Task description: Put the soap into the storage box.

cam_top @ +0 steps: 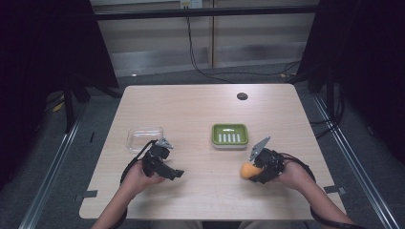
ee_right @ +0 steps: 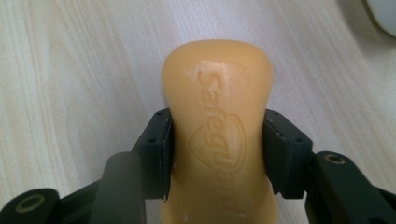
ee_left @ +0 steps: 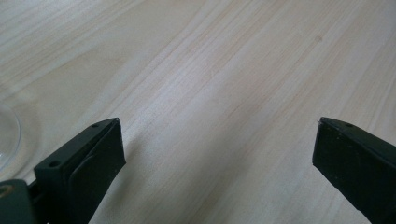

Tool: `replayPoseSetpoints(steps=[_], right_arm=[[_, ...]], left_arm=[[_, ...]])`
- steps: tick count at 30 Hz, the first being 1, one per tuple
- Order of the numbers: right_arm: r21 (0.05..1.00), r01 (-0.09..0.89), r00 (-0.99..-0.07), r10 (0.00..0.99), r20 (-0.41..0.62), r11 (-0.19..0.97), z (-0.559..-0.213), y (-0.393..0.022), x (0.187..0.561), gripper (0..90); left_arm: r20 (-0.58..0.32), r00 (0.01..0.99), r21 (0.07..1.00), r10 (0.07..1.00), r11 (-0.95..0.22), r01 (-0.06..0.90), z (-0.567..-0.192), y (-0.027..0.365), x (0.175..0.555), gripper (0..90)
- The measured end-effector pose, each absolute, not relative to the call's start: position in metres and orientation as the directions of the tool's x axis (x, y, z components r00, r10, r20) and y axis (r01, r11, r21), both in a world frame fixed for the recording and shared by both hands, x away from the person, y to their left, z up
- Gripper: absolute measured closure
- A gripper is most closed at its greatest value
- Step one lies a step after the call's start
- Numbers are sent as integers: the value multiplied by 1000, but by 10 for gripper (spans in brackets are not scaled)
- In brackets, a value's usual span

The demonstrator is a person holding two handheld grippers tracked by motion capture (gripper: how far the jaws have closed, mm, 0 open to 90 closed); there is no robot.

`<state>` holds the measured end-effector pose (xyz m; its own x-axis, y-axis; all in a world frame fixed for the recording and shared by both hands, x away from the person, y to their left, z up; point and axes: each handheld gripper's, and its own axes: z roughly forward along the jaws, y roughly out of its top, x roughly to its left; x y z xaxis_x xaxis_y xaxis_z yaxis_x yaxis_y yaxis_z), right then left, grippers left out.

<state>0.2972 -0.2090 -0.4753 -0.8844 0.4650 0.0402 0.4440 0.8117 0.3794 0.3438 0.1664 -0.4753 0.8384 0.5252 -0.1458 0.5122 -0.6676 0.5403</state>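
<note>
From above, the person is sitting at a pale wooden table [cam_top: 205, 102], a gripper in each hand. The right gripper [cam_top: 254, 171] is clamping an orange soap [cam_top: 249, 170] and holding it near the front right of the table, just short of the green dish [cam_top: 230, 135]. The left gripper [cam_top: 175, 173] is resting at the front left with nothing in it, beside a clear lid [cam_top: 144, 138]. I would guess the soap is bound for the dish: it is picked up, but the placing is not yet done, and the dish is lying empty.

Along the left gripper [ee_left: 217, 154], the jaws are standing wide apart over bare wood grain, with a curved edge of clear plastic at the far left.

Along the right gripper [ee_right: 217, 154], the jaws are pressing both sides of the soap [ee_right: 217, 135] at its waist, brand lettering facing up.

The tabletop is light, matte and otherwise bare, with a dark round cap [cam_top: 242, 96] near the far edge. Dark curtains are hanging either side, cables are trailing over grey floor behind.
</note>
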Motion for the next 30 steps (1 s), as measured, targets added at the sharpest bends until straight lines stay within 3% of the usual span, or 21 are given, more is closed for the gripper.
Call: replayPoseSetpoints(steps=[4,5,12,30], right_arm=[[308,474,-873,486,41,825,-472,-201,299,500],[308,474,-873,486,41,825,-472,-201,299,500],[268,483,-872,487,59,833,-470,-198,302,504],[266,484,-872,483,77,833,-456,-201,312,505]], left_arm=[[-163,809,561,565,-621,547,-476,165,342,21],[-137,834,543,535,-663,515,-474,167,344,21],[-143,818,542,557,-648,535,-475,167,344,19],[-146,828,540,541,-658,525,-474,168,345,21]])
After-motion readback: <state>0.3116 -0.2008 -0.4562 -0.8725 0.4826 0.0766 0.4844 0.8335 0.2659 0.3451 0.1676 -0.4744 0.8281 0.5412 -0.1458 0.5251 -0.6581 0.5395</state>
